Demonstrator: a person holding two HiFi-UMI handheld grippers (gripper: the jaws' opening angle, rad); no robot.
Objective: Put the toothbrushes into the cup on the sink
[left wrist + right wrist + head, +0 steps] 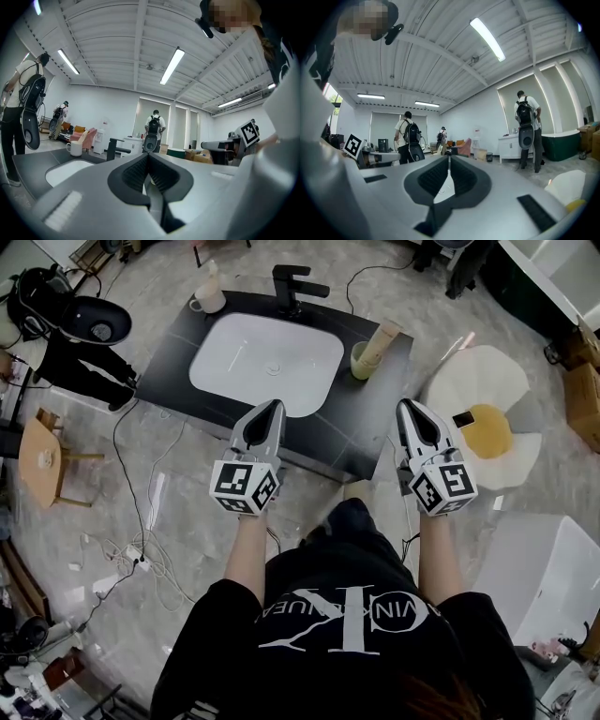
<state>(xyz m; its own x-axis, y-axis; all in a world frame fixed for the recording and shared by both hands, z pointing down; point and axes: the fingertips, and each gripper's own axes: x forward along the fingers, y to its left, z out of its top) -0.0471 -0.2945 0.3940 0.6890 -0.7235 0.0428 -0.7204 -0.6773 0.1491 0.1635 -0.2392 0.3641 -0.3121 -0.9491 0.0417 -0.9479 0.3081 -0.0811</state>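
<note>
A black sink counter (pixel 375 432) holds a white basin (pixel 267 357) and a black faucet (pixel 295 287). A white mug (pixel 208 298) with a pale item standing in it sits at the back left corner, and it shows again as the mug (pixel 75 148) in the left gripper view. A green cup (pixel 362 360) with a beige tube-like item (pixel 382 337) leaning out of it stands to the right of the basin. No toothbrush is clearly recognisable. My left gripper (pixel 276 406) (pixel 148 155) and right gripper (pixel 406 406) (pixel 449 157) hover over the counter's near edge, both shut and empty, pointing level across the room.
An egg-shaped rug (pixel 487 427) lies right of the counter and a white tub (pixel 553 577) stands at bottom right. Cables (pixel 141 549) trail over the floor at left, near a wooden stool (pixel 42 460). People with backpacks (pixel 153 126) (pixel 527 117) stand around the room.
</note>
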